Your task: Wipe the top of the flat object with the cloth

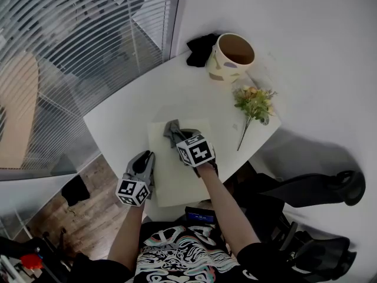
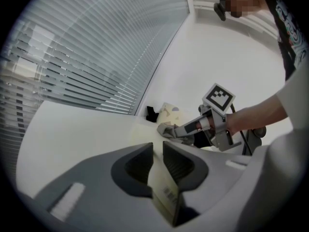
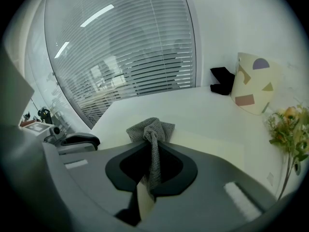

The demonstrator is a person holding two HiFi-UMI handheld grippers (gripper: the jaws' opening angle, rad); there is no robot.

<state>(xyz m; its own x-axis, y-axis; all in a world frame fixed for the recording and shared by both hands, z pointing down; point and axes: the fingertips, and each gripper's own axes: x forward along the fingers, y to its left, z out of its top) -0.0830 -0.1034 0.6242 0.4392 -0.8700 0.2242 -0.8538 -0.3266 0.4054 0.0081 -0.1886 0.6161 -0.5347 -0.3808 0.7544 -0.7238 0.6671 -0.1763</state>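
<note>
The fingers (image 3: 212,178) of our right gripper (image 3: 153,151) are pressed together on a bunched fold of the grey cloth (image 3: 150,128). The rest of the cloth spills out ahead of the jaws onto the flat object (image 1: 177,184), a pale cream board in the middle of the head view. Our left gripper (image 2: 158,151) is closed as well, pinching the board's thin left edge (the cream slab stands right between its pads).

The coming stroke turns on where the cloth sits on the board. In the head view the cloth (image 1: 175,131) rests near the board's upper edge, left of middle, and the bare surface stretches from there toward the lower part of the frame. The board's long axis runs roughly bottom to top, tilted slightly. We judge the wipe should draw down along that axis, then across to the right. Only the right gripper (image 1: 181,139) carries the cloth. The left gripper (image 1: 143,159) sits at the lower left edge and looks placed to stop the board sliding.

The only container is the patterned pot (image 1: 231,56) in the upper middle of the frame, and its open mouth shows nothing inside. The flowers (image 1: 254,104) lie on the table (image 1: 118,114) below it, not in it. A black object (image 1: 200,49) sits just beside the pot's left.
</note>
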